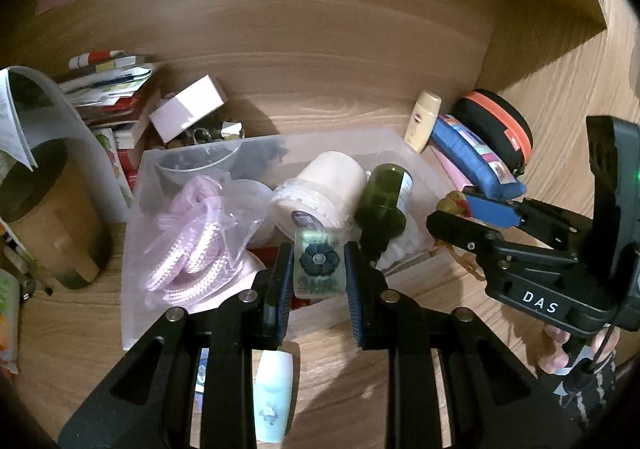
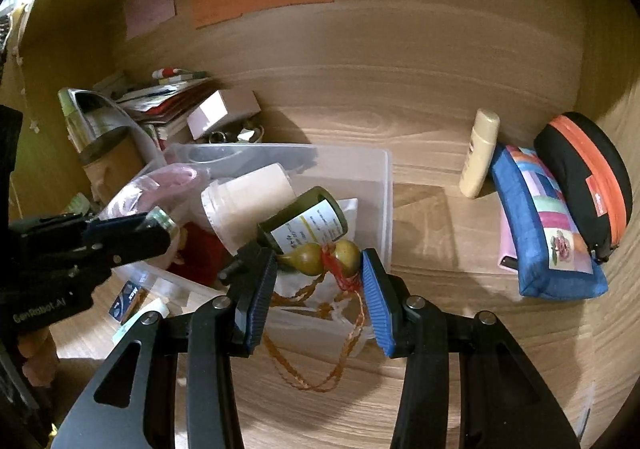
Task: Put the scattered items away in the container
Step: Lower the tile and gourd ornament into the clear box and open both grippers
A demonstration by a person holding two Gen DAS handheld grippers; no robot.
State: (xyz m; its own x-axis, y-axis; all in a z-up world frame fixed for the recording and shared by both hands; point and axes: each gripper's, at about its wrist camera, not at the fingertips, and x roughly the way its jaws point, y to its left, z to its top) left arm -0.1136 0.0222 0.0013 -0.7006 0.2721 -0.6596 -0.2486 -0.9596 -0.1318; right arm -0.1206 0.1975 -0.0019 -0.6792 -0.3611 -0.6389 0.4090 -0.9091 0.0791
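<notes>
Clamping a clear flower-topped case [image 1: 319, 264], left hand-held gripper [image 1: 319, 269]; right hand-held gripper [image 2: 319, 263] grips an olive gourd charm [image 2: 320, 255].

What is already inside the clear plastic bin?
The clear plastic bin holds a bagged pink rope, a white ribbed jar, a dark green labelled bottle and something red. Whatever lies beneath them is covered.

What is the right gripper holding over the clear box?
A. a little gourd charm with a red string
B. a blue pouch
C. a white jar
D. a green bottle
A: the right gripper has its pads on either side of the little gourd charm, red string at its waist and a braided cord hanging below, above the clear box.
</notes>
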